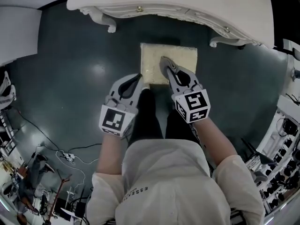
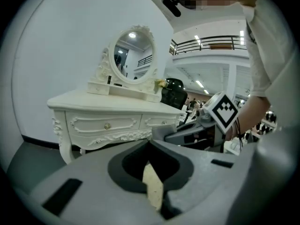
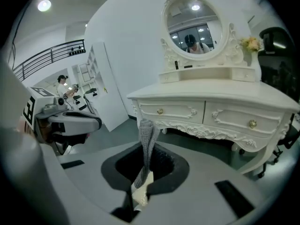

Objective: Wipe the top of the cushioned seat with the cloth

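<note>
The cushioned seat (image 1: 176, 60) is a cream square on the dark floor, just in front of the dressing table. My right gripper (image 1: 167, 68) hangs over the seat's middle, shut on a grey cloth (image 1: 164, 62). In the right gripper view the cloth (image 3: 146, 139) sticks up as a folded strip from between the jaws, with the seat (image 3: 140, 195) showing below. My left gripper (image 1: 138, 78) is shut with nothing in it, at the seat's near left corner. A sliver of the seat (image 2: 153, 187) shows behind its jaws, and the right gripper (image 2: 201, 128) is beside it.
A white carved dressing table (image 1: 187, 6) with an oval mirror (image 3: 194, 20) stands right behind the seat. The person's dark trouser legs (image 1: 147, 118) are at the seat's near edge. Cables (image 1: 65, 156) lie at lower left, and white shelving (image 1: 283, 130) runs along the right.
</note>
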Motion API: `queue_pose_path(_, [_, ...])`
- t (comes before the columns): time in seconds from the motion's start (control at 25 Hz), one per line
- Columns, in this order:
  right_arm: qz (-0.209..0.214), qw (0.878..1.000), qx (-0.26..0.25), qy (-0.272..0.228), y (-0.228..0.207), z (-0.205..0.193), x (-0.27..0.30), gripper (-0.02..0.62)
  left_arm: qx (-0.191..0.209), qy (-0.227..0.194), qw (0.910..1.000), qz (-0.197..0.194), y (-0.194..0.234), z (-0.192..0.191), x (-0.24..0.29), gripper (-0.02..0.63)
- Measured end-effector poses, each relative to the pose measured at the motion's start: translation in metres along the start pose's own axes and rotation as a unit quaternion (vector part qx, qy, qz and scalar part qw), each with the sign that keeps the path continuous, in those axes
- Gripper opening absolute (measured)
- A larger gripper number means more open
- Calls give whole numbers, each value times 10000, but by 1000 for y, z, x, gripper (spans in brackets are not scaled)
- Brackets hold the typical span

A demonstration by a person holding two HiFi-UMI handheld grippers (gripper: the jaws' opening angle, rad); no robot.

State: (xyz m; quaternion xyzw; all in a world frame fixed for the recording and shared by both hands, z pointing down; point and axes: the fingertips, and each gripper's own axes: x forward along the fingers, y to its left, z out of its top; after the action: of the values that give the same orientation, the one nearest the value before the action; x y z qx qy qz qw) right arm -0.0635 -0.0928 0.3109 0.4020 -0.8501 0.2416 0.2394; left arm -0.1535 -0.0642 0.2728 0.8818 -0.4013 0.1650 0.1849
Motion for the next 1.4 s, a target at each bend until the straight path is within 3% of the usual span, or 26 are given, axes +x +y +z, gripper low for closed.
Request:
queue_pose_path(0.28, [97, 9980, 71, 626, -10, -62, 96, 26, -410, 227, 9989, 37, 53, -53, 37, 2])
queue_pose_path(0.72, [78, 9920, 385, 1196, -41, -149, 220, 26, -434, 146, 9989, 98, 119, -141, 95, 2])
queue_pose_path(1.16, [72, 9872, 400, 1541, -55, -194, 269, 26, -218, 269, 9993, -129, 126, -174, 109, 2])
queue_pose_path(1.4, [396, 9861, 157, 1605, -56, -197, 267, 28, -156, 229, 9996, -78, 116, -173, 117, 2])
